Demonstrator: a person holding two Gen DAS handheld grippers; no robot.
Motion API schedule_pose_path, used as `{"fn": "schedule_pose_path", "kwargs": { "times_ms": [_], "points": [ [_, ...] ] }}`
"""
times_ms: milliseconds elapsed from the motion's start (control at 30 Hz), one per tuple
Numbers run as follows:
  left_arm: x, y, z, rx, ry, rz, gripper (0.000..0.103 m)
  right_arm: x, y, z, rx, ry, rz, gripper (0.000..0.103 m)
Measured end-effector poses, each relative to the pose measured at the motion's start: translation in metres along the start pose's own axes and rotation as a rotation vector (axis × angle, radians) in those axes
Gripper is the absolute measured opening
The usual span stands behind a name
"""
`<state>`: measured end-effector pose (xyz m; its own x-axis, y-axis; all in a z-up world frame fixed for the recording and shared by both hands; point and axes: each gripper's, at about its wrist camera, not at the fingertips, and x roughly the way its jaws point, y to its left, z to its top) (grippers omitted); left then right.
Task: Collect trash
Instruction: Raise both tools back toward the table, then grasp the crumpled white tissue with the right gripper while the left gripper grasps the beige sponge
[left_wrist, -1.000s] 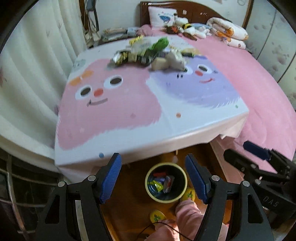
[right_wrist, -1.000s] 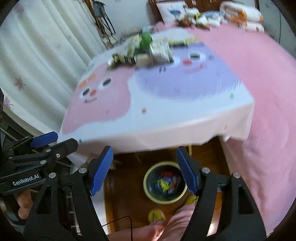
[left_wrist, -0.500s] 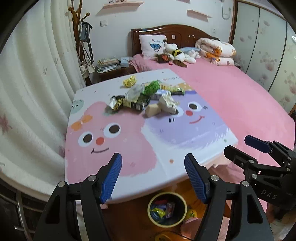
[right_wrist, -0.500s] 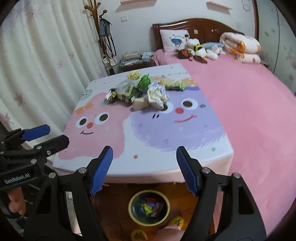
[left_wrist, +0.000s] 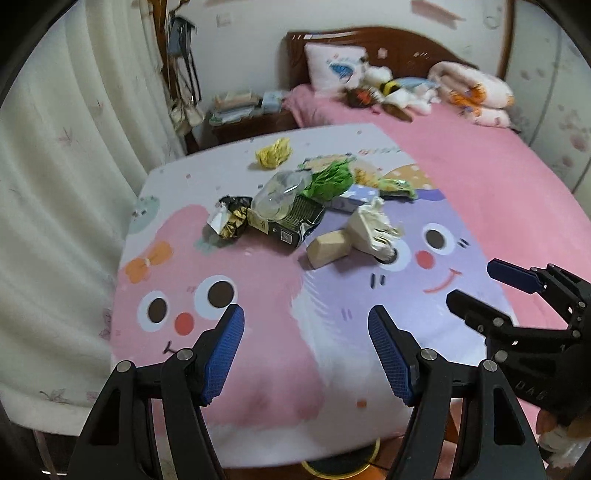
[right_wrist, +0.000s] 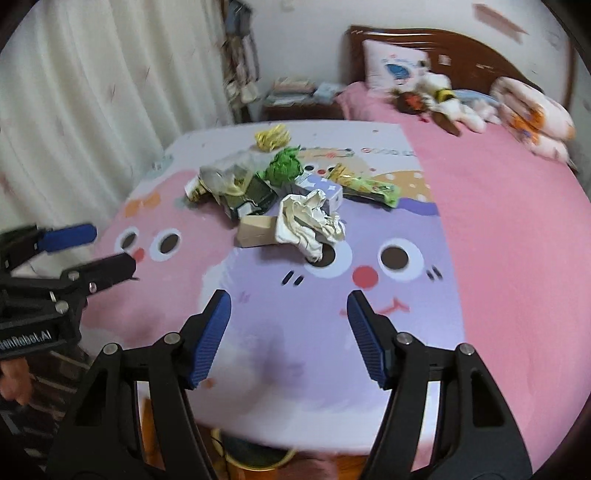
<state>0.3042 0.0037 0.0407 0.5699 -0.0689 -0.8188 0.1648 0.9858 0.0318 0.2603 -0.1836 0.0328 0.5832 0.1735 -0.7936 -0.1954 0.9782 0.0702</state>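
The left gripper (right_wrist: 107, 251) body read "GenRobot.AI", partly cut off. The right gripper (left_wrist: 491, 284) body showed "DAS". The surface (right_wrist: 384, 151) print read "GOOD", the rest blurred.

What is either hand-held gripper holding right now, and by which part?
Nothing. The left hand-held gripper and the right hand-held gripper are both open and empty above the table; the trash pile lies untouched farther back.

left claw (left_wrist: 306, 345) agape; right claw (right_wrist: 289, 328) agape
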Motion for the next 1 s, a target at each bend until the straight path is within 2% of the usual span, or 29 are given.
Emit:
{"fn": "schedule_pose_path", "kwargs": {
  "times_ms": [233,533,567,600,700,767,867,1000],
  "points": [
    [0.080,-0.004,0.039,-0.077,0.075,0.044,0.071,0.098,-0.019,0.031,-0.155,0.070,0.060,0.063],
    [0.131,-0.001,0.053,-0.099,0.139,0.094,0.071,0.187,-0.011,0.049,-0.331,0.116,0.071,0.062],
    [0.132,0.000,0.053,-0.097,0.142,0.094,0.071,0.192,-0.011,0.049,-0.342,0.119,0.069,0.055],
    [0.137,-0.001,0.055,-0.092,0.147,0.094,0.071,0.200,-0.014,0.050,-0.347,0.128,0.071,0.044],
    [0.150,-0.002,0.061,-0.076,0.159,0.082,0.071,0.206,-0.024,0.053,-0.328,0.126,0.098,0.023],
    [0.156,-0.005,0.064,-0.060,0.161,0.071,0.071,0.203,-0.037,0.057,-0.285,0.121,0.141,0.016],
    [0.168,-0.013,0.072,-0.022,0.172,0.038,0.071,0.200,-0.063,0.064,-0.197,0.132,0.200,0.014],
    [0.184,-0.026,0.079,0.041,0.201,-0.010,0.061,0.196,-0.087,0.063,-0.131,0.145,0.232,0.014]
  ]
}}
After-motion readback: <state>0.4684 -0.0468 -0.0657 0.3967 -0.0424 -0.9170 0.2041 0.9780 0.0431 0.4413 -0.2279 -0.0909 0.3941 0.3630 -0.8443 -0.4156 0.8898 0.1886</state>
